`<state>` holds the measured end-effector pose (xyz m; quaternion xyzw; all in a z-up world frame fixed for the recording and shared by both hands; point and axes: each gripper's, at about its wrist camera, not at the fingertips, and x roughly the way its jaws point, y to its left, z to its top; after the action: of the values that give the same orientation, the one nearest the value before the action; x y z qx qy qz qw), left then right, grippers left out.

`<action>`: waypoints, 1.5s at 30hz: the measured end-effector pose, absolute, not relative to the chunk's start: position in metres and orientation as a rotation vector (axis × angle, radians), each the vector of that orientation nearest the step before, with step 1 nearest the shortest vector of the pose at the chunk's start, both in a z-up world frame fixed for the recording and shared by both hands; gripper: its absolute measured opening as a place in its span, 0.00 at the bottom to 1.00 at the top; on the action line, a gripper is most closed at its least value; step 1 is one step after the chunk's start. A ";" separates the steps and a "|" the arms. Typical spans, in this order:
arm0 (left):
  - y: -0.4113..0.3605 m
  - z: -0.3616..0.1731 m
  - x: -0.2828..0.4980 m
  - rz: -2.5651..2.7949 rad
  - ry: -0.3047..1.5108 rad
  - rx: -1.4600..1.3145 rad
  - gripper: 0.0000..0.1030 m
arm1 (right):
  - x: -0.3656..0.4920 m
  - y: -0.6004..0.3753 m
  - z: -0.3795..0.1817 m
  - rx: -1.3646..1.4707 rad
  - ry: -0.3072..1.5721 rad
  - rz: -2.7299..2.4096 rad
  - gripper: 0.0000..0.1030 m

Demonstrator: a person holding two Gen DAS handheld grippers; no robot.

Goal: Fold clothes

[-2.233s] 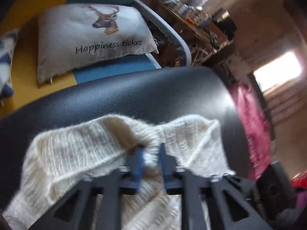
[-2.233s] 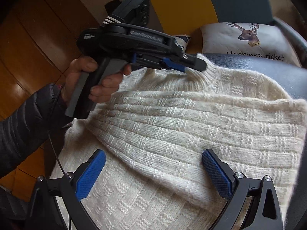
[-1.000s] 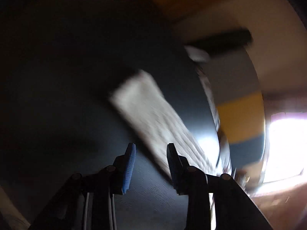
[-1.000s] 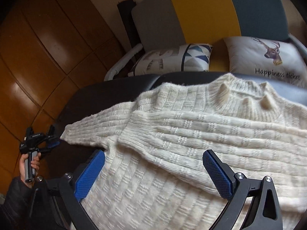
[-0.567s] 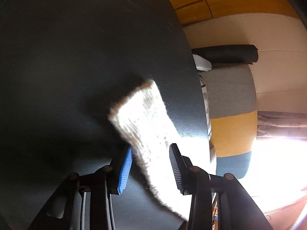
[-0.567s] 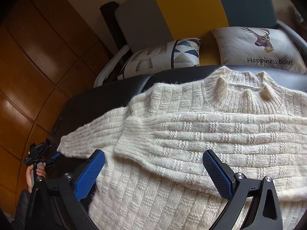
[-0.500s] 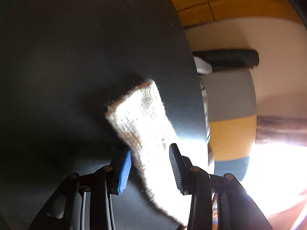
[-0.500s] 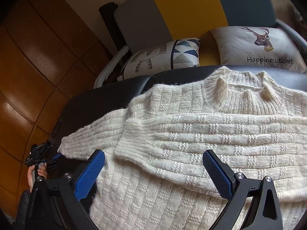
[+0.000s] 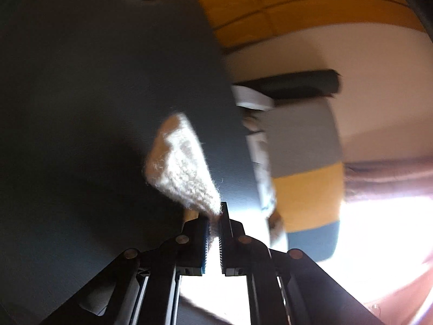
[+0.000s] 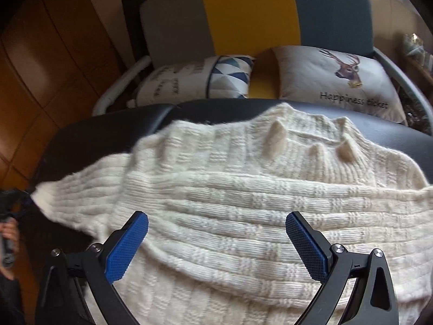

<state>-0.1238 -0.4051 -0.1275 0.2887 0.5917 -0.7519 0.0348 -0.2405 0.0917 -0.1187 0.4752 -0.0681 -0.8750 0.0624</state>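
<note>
A cream knitted sweater [image 10: 243, 197] lies spread on a black leather surface [image 10: 113, 124], collar at the far side. One sleeve lies folded across the body; the other sleeve [image 10: 81, 192] stretches out to the left. My left gripper [image 9: 213, 216] is shut on that sleeve's cuff [image 9: 181, 168], at the surface's left end; it shows small at the left edge of the right wrist view [image 10: 16, 200]. My right gripper [image 10: 216, 233] is open and empty, hovering over the sweater's lower body.
A sofa with grey, yellow and blue back panels [image 10: 243, 10] stands behind the surface. On it lie a geometric-print pillow [image 10: 200, 81] and a deer pillow [image 10: 338, 78] reading "Happiness ticket". Wooden floor [image 10: 40, 54] is at the left.
My left gripper left the collar, moved out to the sleeve's end, and has closed on the cuff. The right gripper stayed open over the sweater.
</note>
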 end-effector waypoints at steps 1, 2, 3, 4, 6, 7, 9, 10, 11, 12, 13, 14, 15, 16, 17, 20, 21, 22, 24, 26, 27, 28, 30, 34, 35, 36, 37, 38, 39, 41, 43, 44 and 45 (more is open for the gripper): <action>-0.397 -0.118 -0.128 -2.345 1.816 0.880 0.05 | -0.243 0.092 -0.124 1.472 -0.185 -2.653 1.00; -0.389 -0.109 -0.132 -2.379 1.813 0.873 0.04 | -0.245 0.092 -0.131 1.506 -0.177 -2.655 1.00; -0.381 -0.100 -0.136 -2.413 1.810 0.866 0.05 | -0.248 0.092 -0.138 1.541 -0.168 -2.657 1.00; -0.374 -0.091 -0.140 -2.447 1.806 0.858 0.04 | -0.248 0.090 -0.143 1.553 -0.137 -2.666 1.00; -0.357 -0.072 -0.147 -2.519 1.796 0.848 0.04 | -0.246 0.086 -0.145 1.540 -0.068 -2.691 1.00; -0.344 -0.060 -0.151 -2.568 1.783 0.865 0.04 | -0.246 0.087 -0.145 1.536 -0.078 -2.696 1.00; -0.315 -0.042 -0.158 -2.647 1.781 0.912 0.04 | -0.245 0.094 -0.142 1.507 -0.154 -2.698 1.00; -0.298 -0.034 -0.165 -2.680 1.785 0.945 0.04 | -0.243 0.098 -0.141 1.484 -0.203 -2.696 1.00; -0.284 -0.026 -0.177 -2.704 1.780 0.971 0.04 | -0.241 0.103 -0.139 1.458 -0.251 -2.690 1.00; -0.271 -0.020 -0.186 -2.726 1.775 1.000 0.04 | -0.238 0.108 -0.138 1.433 -0.298 -2.683 1.00; -0.260 -0.018 -0.191 -2.744 1.770 1.038 0.04 | -0.236 0.113 -0.136 1.408 -0.343 -2.675 1.00; -0.249 -0.016 -0.195 -2.763 1.765 1.077 0.04 | -0.232 0.118 -0.134 1.382 -0.391 -2.663 1.00; -0.235 -0.014 -0.201 -2.779 1.756 1.119 0.04 | -0.228 0.123 -0.132 1.353 -0.443 -2.644 1.00; -0.215 -0.015 -0.210 -2.792 1.739 1.166 0.04 | -0.225 0.128 -0.130 1.323 -0.496 -2.621 1.00; -0.196 -0.016 -0.218 -2.804 1.722 1.214 0.04 | -0.221 0.133 -0.128 1.293 -0.539 -2.599 1.00; -0.149 -0.030 -0.230 -2.825 1.673 1.386 0.04 | -0.208 0.144 -0.120 1.235 -0.549 -2.610 1.00; -0.133 -0.036 -0.227 -2.832 1.637 1.444 0.04 | -0.203 0.148 -0.117 1.216 -0.546 -2.625 1.00; -0.114 -0.044 -0.230 -2.845 1.589 1.502 0.04 | -0.198 0.153 -0.115 1.207 -0.559 -2.635 1.00; -0.085 -0.062 -0.230 -2.847 1.496 1.611 0.04 | -0.190 0.168 -0.114 1.197 -0.659 -2.609 1.00; -0.054 -0.080 -0.228 -2.837 1.393 1.726 0.04 | -0.187 0.180 -0.116 1.173 -0.770 -2.537 1.00; -0.040 -0.091 -0.229 -2.827 1.349 1.780 0.04 | -0.185 0.187 -0.117 1.160 -0.824 -2.499 1.00; -0.035 -0.102 -0.233 -2.815 1.334 1.813 0.04 | -0.183 0.193 -0.118 1.147 -0.877 -2.461 0.98; -0.038 -0.106 -0.229 -2.807 1.351 1.822 0.04 | -0.185 0.198 -0.124 1.137 -0.967 -2.386 0.74; -0.045 -0.115 -0.220 -2.791 1.386 1.840 0.18 | -0.193 0.199 -0.138 1.136 -1.120 -2.264 0.36; -0.046 -0.117 -0.218 -2.787 1.394 1.844 0.22 | -0.195 0.198 -0.142 1.140 -1.153 -2.245 0.36; -0.048 -0.119 -0.216 -2.783 1.403 1.849 0.23 | -0.198 0.196 -0.147 1.144 -1.185 -2.227 0.36; -0.050 -0.121 -0.214 -2.779 1.411 1.853 0.23 | -0.200 0.194 -0.151 1.147 -1.218 -2.207 0.36; -0.051 -0.123 -0.212 -2.775 1.420 1.858 0.23 | -0.202 0.192 -0.155 1.151 -1.250 -2.188 0.38; -0.053 -0.125 -0.210 -2.771 1.429 1.862 0.23 | -0.204 0.191 -0.159 1.154 -1.282 -2.168 0.41; -0.056 -0.130 -0.206 -2.762 1.446 1.871 0.25 | -0.208 0.187 -0.167 1.159 -1.345 -2.128 0.51; -0.063 -0.132 -0.200 -2.758 1.474 1.865 0.26 | -0.208 0.184 -0.172 1.133 -1.398 -2.113 0.54; -0.076 -0.130 -0.190 -2.763 1.519 1.823 0.28 | -0.207 0.183 -0.172 1.110 -1.428 -2.105 0.61; -0.090 -0.131 -0.181 -2.754 1.568 1.786 0.28 | -0.208 0.181 -0.172 1.093 -1.445 -2.109 0.63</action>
<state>-0.1812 -0.0898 -0.1309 0.4760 0.4179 -0.7338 -0.2455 -0.2077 0.1807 -0.1719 0.3867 -0.5112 -0.7463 0.1794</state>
